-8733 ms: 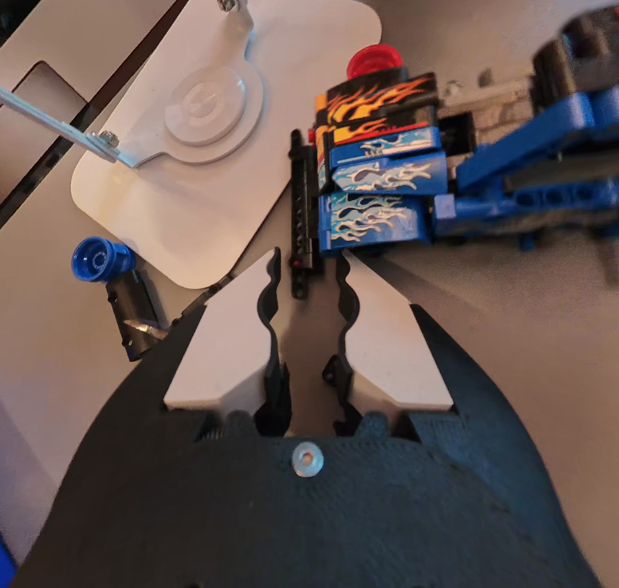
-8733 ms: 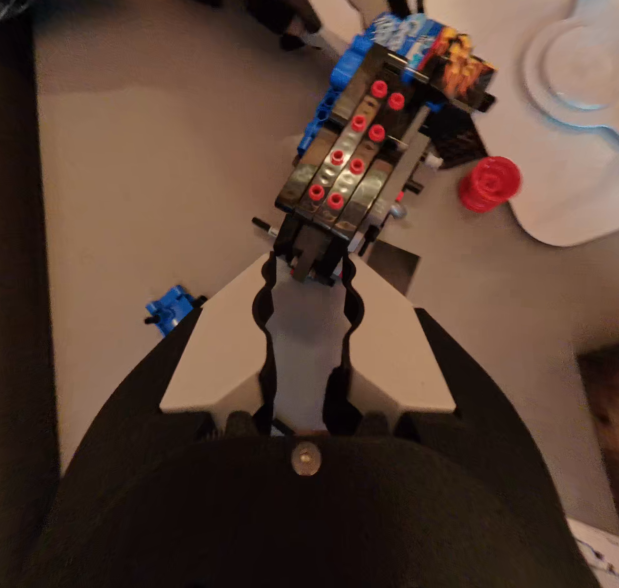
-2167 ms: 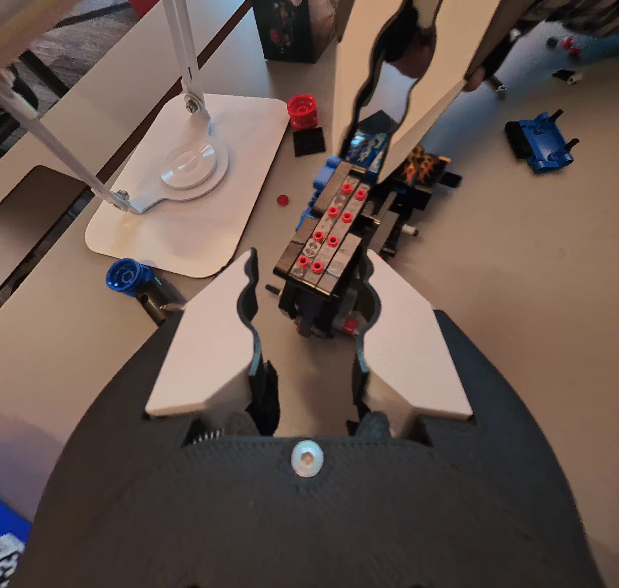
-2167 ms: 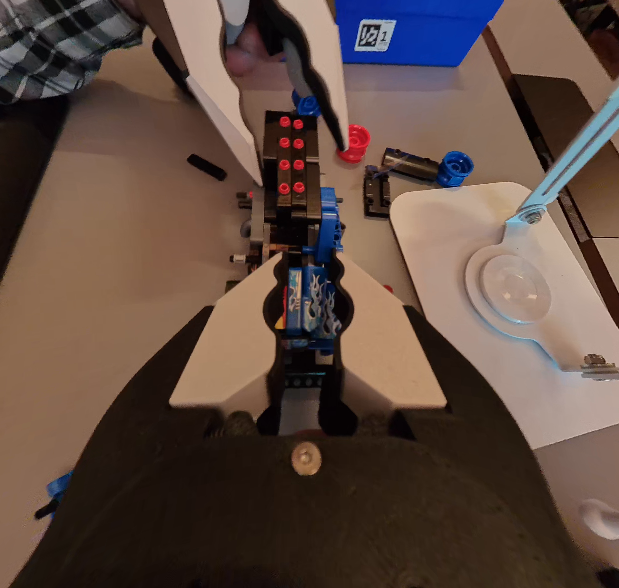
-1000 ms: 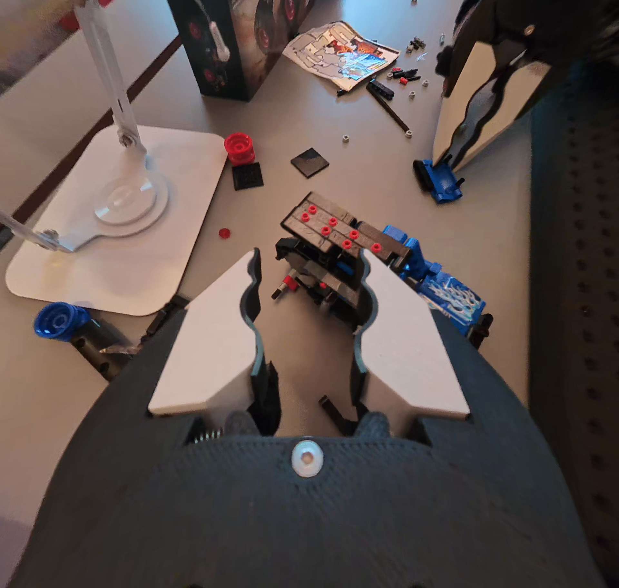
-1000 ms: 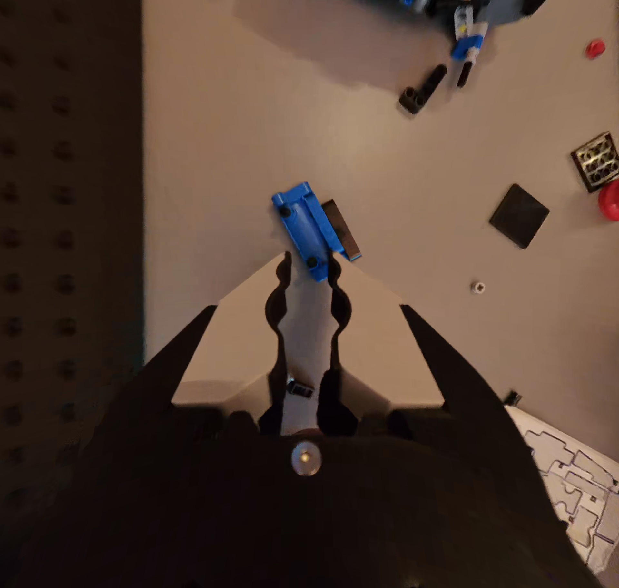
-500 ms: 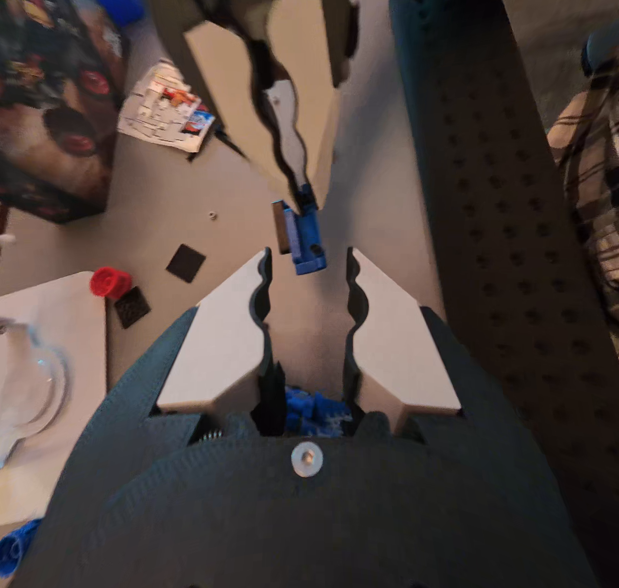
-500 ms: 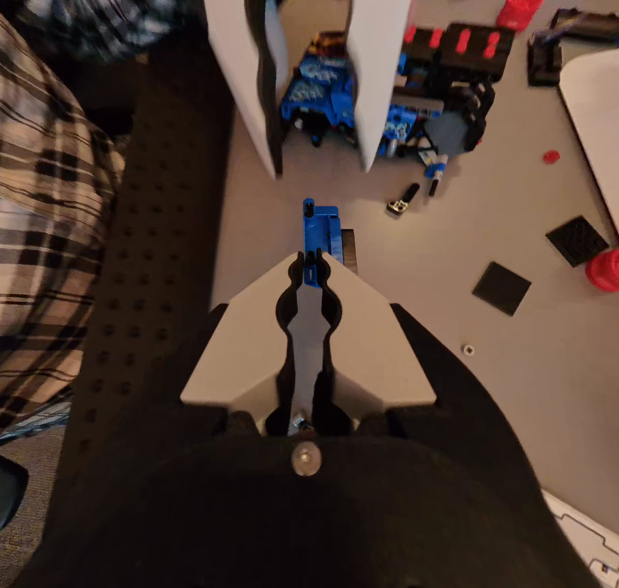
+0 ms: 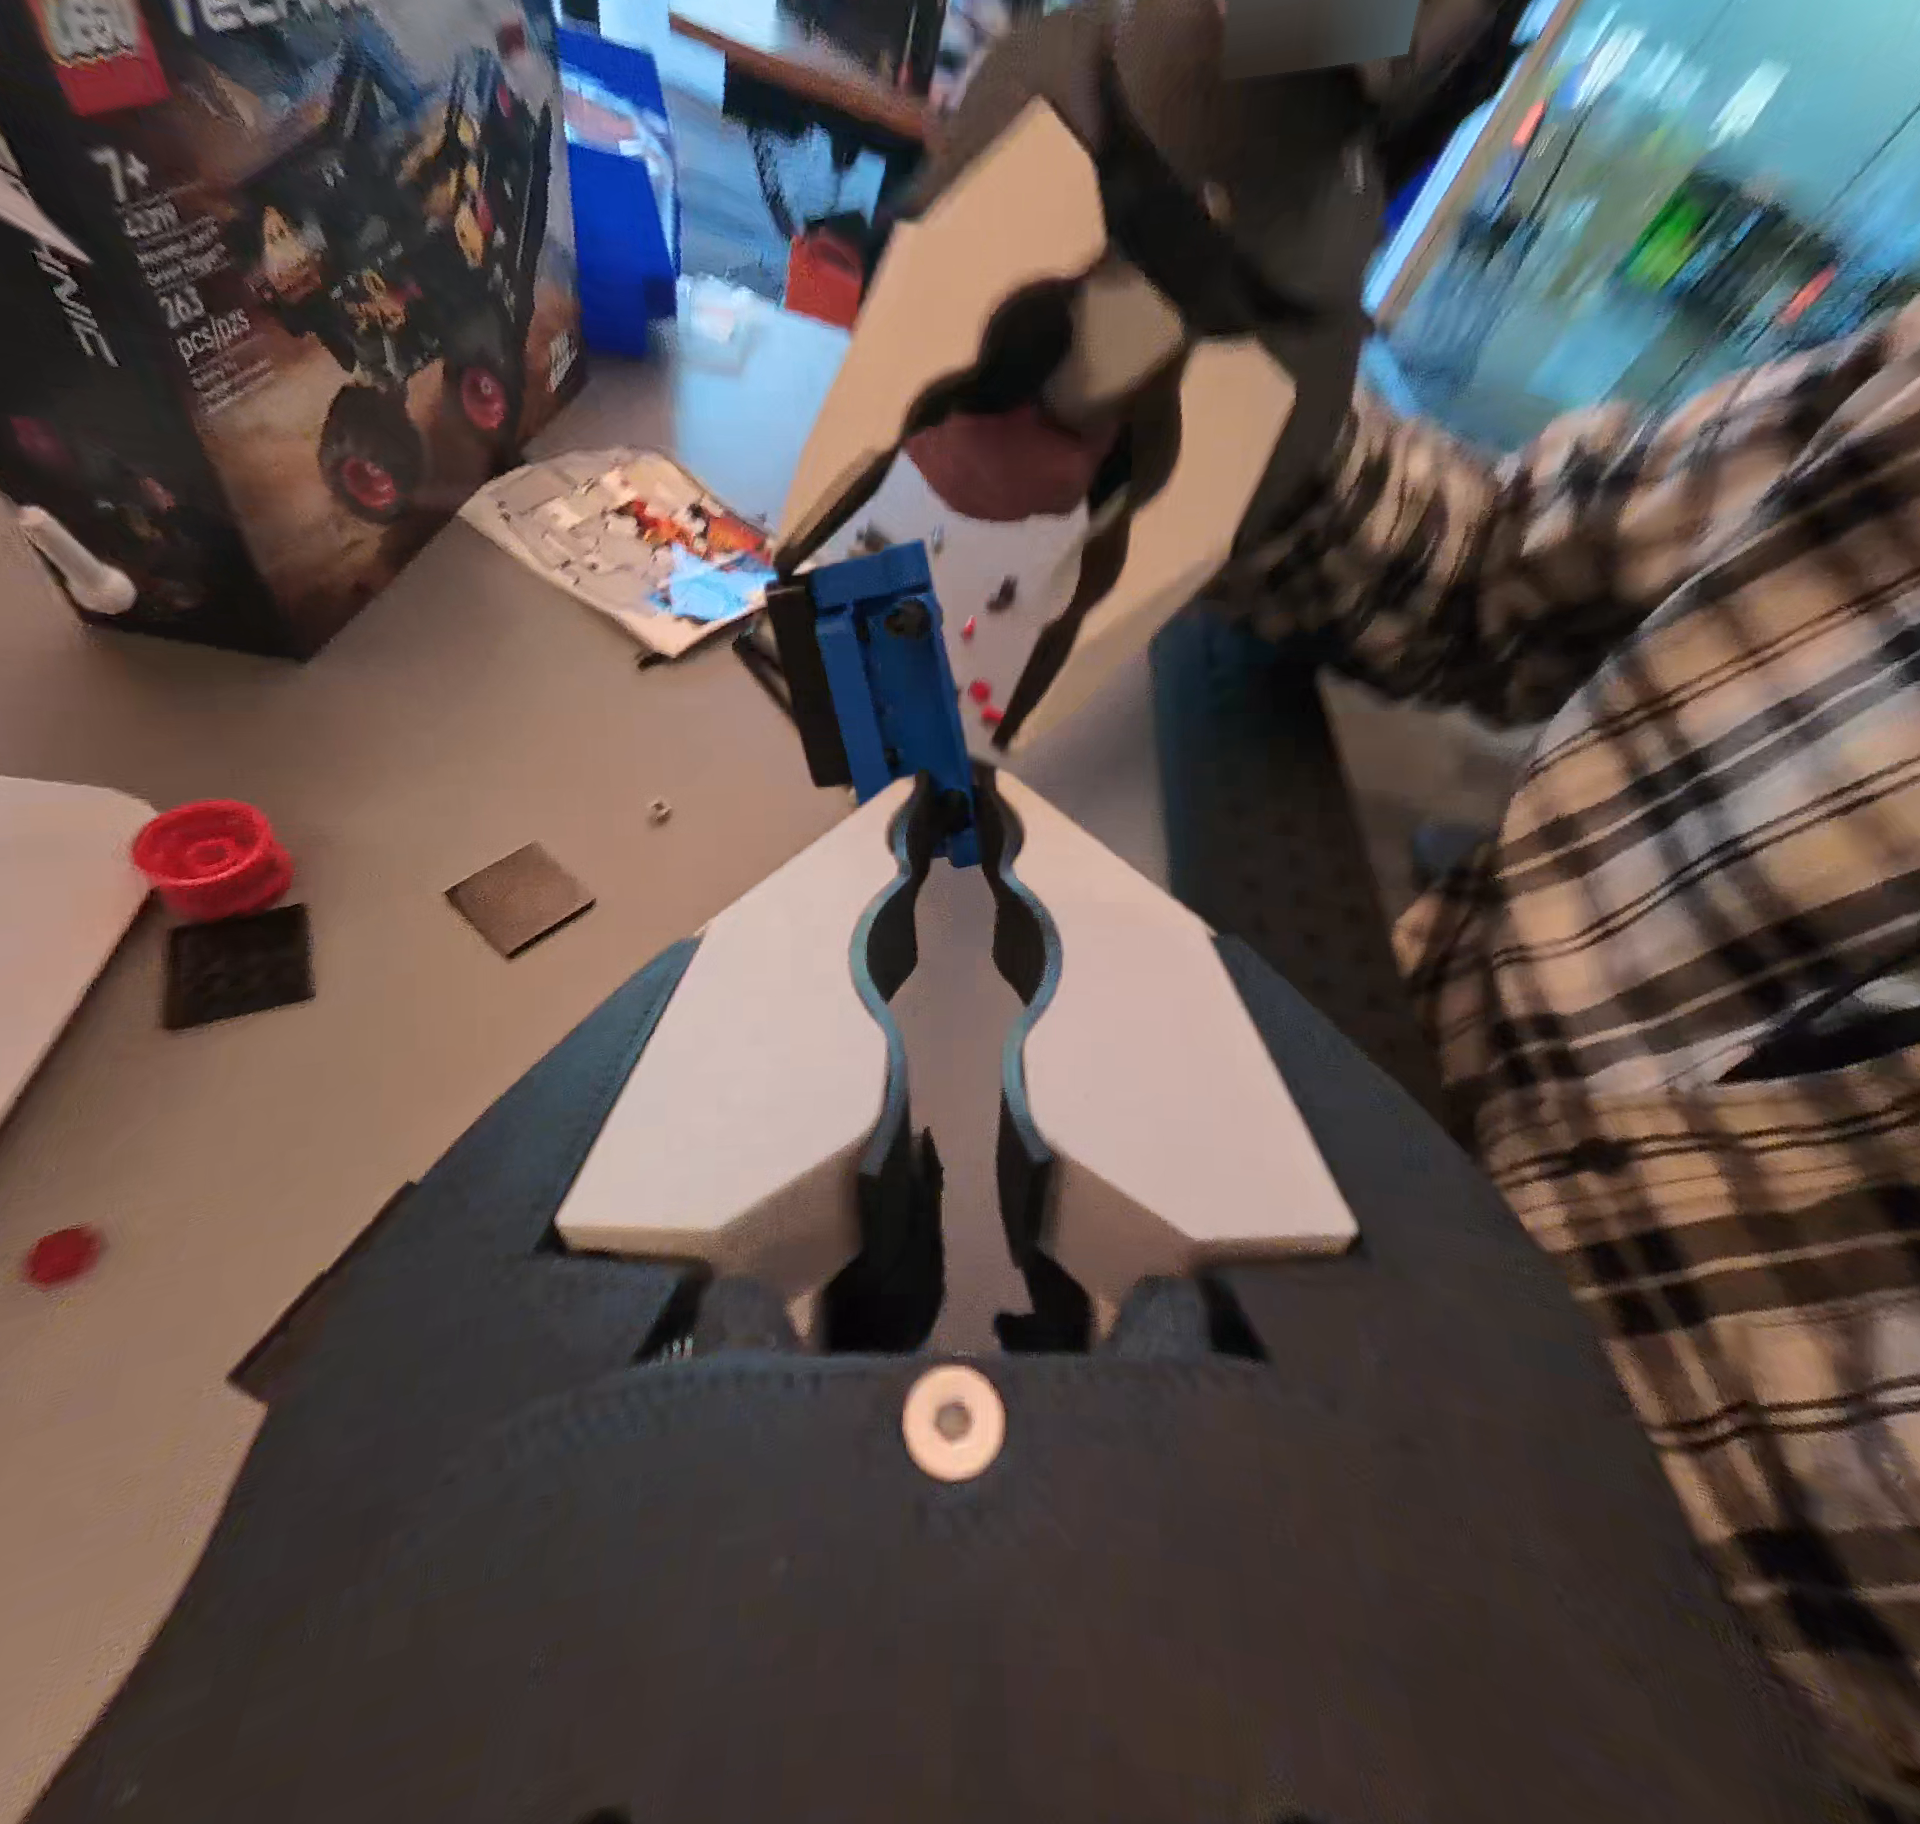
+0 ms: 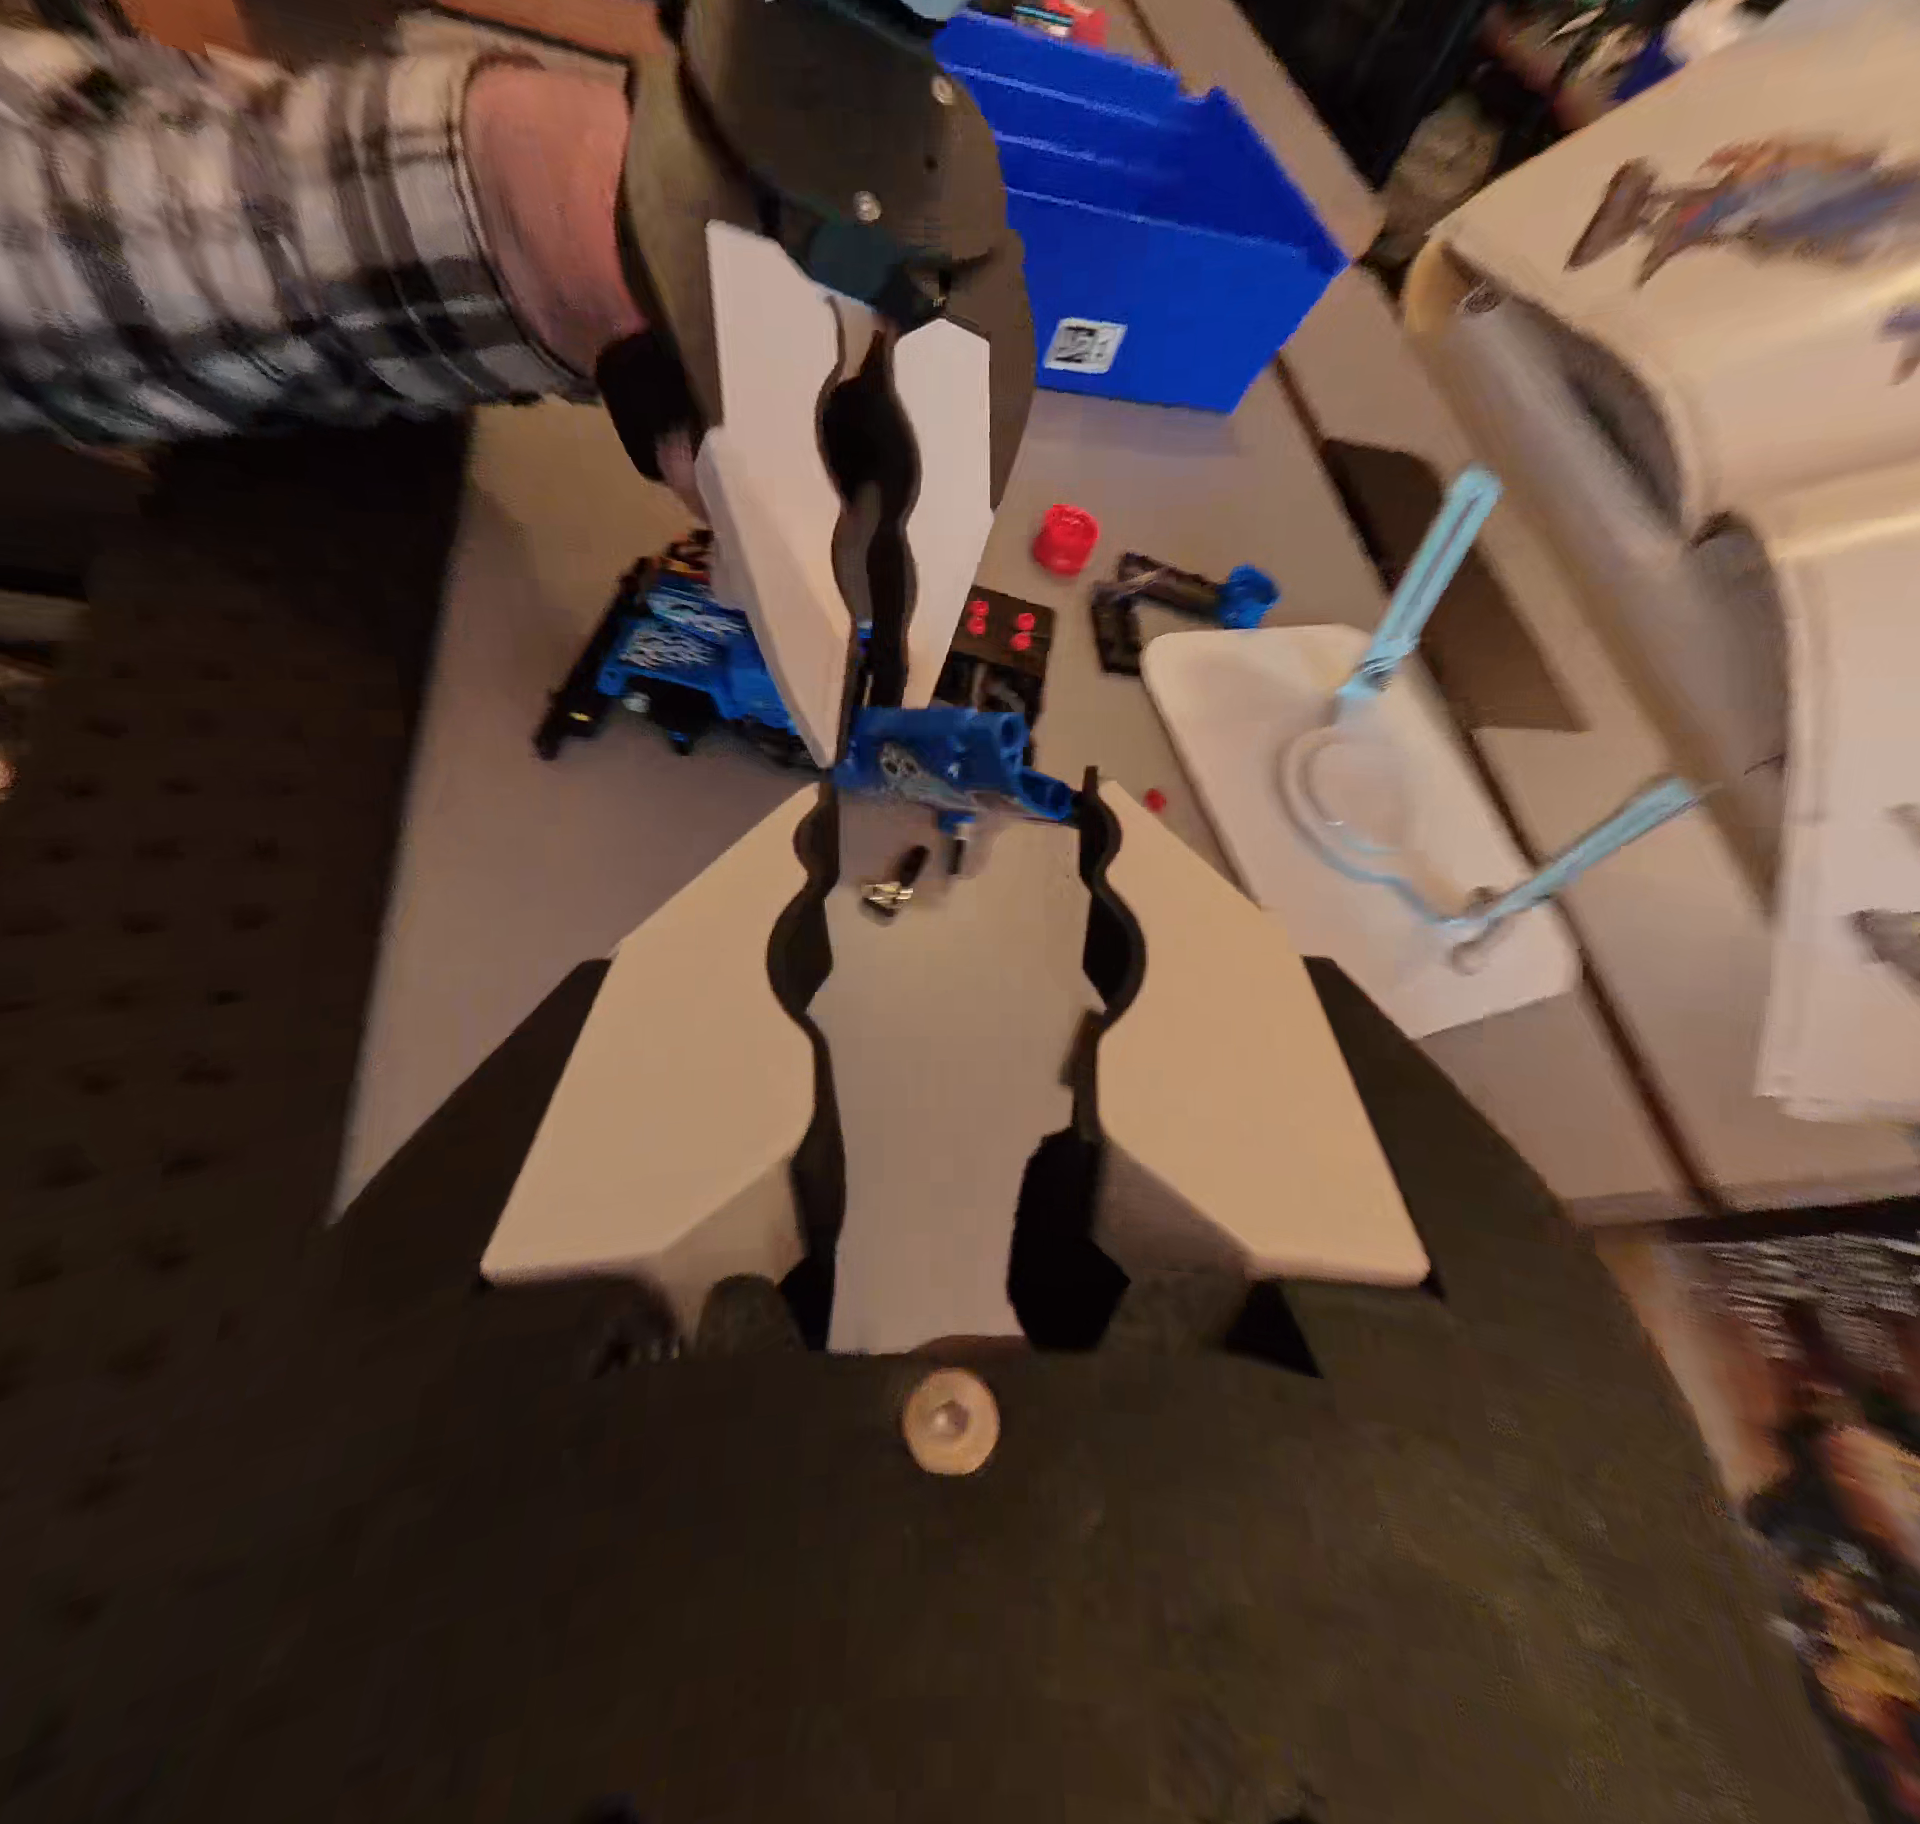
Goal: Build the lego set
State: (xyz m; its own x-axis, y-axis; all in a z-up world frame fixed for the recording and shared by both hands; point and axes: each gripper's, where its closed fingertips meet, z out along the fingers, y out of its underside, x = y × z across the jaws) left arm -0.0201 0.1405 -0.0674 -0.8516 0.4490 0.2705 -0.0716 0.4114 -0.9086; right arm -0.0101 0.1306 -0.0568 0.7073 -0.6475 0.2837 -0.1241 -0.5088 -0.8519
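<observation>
My left gripper (image 9: 951, 824) is shut on the lower end of a blue lego piece (image 9: 888, 673) with a black plate on its side, and holds it up above the table. My right gripper (image 10: 954, 792) is open, and the blue piece (image 10: 940, 761) sits between its fingertips without a grip. In the left wrist view the right gripper (image 9: 894, 652) comes down from above around the piece. In the right wrist view the left gripper (image 10: 873, 709) points down at me. The blue and black truck build (image 10: 675, 662) lies on the table behind.
A lego box (image 9: 260, 268) and an instruction booklet (image 9: 623, 548) lie at the far left. A red wheel hub (image 9: 213, 855), black tiles (image 9: 520, 896) and a red stud (image 9: 62, 1255) are scattered. A white lamp base (image 10: 1351, 818) and a blue bin (image 10: 1143, 236) stand nearby. A plaid sleeve (image 9: 1662, 839) is at the right. My left and right fingertips are right by each other.
The right gripper was shut on the blue piece on the table and has opened. The left gripper has shut on the piece, and it is now off the table.
</observation>
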